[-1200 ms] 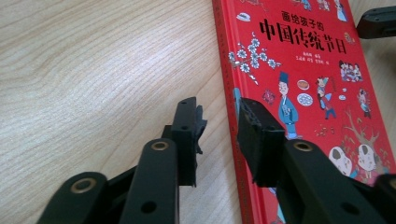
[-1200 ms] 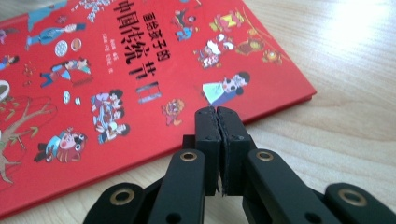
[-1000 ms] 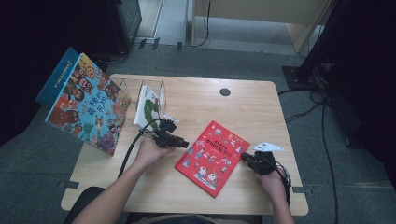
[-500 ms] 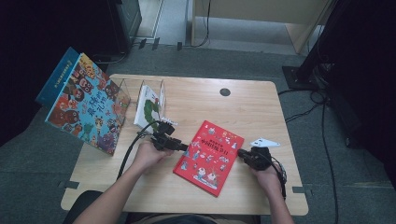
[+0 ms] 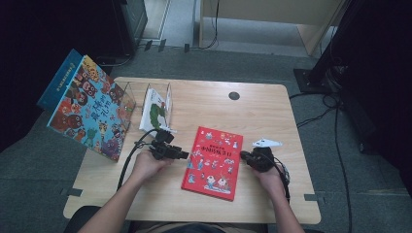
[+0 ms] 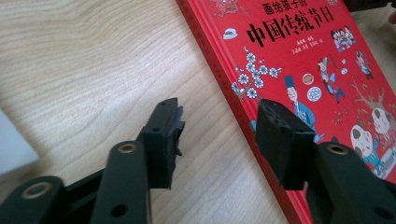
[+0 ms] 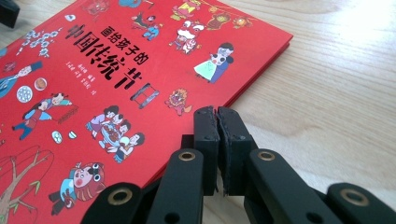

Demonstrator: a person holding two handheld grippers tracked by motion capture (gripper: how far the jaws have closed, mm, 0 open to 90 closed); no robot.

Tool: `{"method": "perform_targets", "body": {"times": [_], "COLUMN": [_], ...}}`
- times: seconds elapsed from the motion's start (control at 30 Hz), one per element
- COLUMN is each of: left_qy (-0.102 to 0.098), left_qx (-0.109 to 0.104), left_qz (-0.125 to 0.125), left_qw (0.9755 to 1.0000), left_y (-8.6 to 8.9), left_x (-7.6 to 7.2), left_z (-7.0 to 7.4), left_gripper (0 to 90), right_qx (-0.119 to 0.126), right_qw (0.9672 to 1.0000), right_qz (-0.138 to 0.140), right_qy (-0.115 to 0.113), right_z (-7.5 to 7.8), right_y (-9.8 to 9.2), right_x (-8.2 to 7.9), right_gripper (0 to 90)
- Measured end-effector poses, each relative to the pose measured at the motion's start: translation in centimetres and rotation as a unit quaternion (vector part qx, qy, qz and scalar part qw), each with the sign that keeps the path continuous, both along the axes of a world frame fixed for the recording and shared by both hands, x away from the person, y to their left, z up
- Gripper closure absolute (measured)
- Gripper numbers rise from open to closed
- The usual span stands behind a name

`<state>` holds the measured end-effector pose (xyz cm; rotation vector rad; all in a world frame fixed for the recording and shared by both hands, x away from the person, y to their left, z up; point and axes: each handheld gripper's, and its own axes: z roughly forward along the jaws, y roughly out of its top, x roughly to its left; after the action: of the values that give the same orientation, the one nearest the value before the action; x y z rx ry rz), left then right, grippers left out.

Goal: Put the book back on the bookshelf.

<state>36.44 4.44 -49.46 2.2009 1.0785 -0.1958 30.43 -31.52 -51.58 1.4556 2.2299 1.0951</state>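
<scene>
A flat red picture book [image 5: 212, 163] with cartoon people on its cover lies on the light wooden table [image 5: 272, 116]. The left gripper [image 5: 182, 155] sits just beside the book's left edge. Its jaws have just been closing a little but stand apart, one over the wood and one over the book's edge, pressing on nothing. The right gripper [image 5: 244, 157] sits just beside the book's right edge, jaws pressed together and empty. A big colourful book [image 5: 92, 114] leans well left of the red book

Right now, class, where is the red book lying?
In the high view the red book lies flat on the table, between the left gripper and right gripper.
</scene>
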Motion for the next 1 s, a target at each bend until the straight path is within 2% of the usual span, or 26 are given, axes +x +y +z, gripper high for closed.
{"method": "perform_targets", "body": {"times": [0.1,0.17,0.23,0.33,0.47,0.53,0.77,0.93,1.0], "left_qy": [-0.004,-0.010,-0.019,-0.009,-0.010,-0.024,-0.058,-0.037,-0.039], "left_qx": [-0.009,0.002,-0.005,-0.017,-0.014,-0.009,0.009,0.010,0.015], "left_qz": [0.010,0.007,0.003,0.015,0.021,0.019,0.028,0.048,0.051], "left_qw": [0.9999,0.9999,0.9998,0.9997,0.9996,0.9995,0.9979,0.9981,0.9978], "left_y": [0.4,0.4,0.5,0.8,1.1,1.1,0.7,0.6,0.7], "left_x": [-0.2,-0.4,-0.6,-0.6,-0.6,-0.8,-1.5,-1.3,-1.2], "left_z": [-0.2,-0.4,-0.5,-0.7,-0.7,-0.7,-0.7,-0.6,-0.6], "left_gripper": [57.2,57.6,58.4,58.0,59.6,62.9,62.6,63.4,68.6], "right_qx": [-0.003,-0.005,-0.009,-0.013,-0.014,-0.013,-0.017,-0.012,-0.012], "right_qw": [1.0000,1.0000,0.9999,0.9998,0.9996,0.9996,0.9991,0.9992,0.9990], "right_qz": [0.002,0.006,0.011,0.014,0.020,0.020,0.026,0.024,0.027], "right_qy": [0.000,-0.002,-0.004,-0.007,-0.012,-0.016,-0.030,-0.031,-0.033], "right_z": [0.0,0.0,0.0,0.0,0.0,-0.1,-0.3,-0.4,-0.4], "right_y": [0.3,0.5,0.8,1.0,1.3,1.4,1.9,2.1,2.1], "right_x": [0.2,0.4,0.5,0.6,0.7,0.7,0.8,1.0,1.0], "right_gripper": [87.2,87.5,88.1,88.9,89.4,89.5,89.2,89.3,89.7]}}
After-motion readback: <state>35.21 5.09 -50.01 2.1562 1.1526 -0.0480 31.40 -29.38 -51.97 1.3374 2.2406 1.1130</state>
